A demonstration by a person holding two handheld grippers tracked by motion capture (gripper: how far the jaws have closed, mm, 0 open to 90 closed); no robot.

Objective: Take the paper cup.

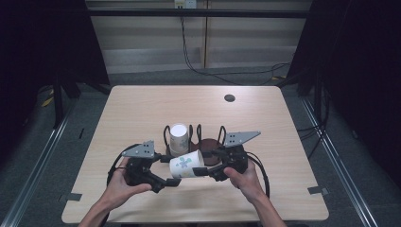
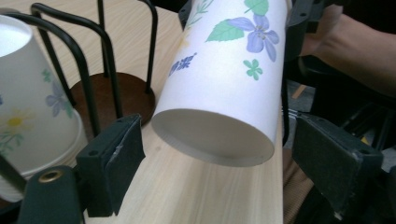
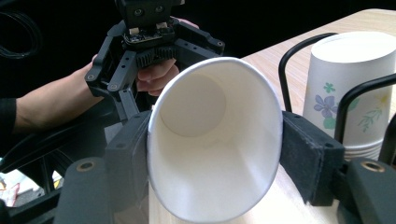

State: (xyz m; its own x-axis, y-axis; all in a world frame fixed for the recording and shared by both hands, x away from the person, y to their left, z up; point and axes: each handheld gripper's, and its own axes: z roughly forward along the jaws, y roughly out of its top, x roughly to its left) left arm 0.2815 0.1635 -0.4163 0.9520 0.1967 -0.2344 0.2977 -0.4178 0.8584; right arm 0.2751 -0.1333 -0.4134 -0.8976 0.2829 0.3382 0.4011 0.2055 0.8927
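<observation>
Handover of the floral paper cup (image 1: 186,164) looks nearly finished. It hangs on its side above the wooden counter (image 1: 142,109), just in front of the black wire cup holder (image 1: 195,137). The right tool (image 1: 201,171) has it clamped at the mouth end, both pads pressed against the rim. The left tool (image 1: 171,181) stands wide, its pads on either side of the cup's base without touching it, so the cup's weight rests on the right tool alone. One slot of the holder already carries a small stack of upside-down cups (image 1: 179,138); the neighbouring slot, with its brown round base (image 1: 208,144), is free. What remains, I judge, is to turn the held cup and set it in the holder.
</observation>
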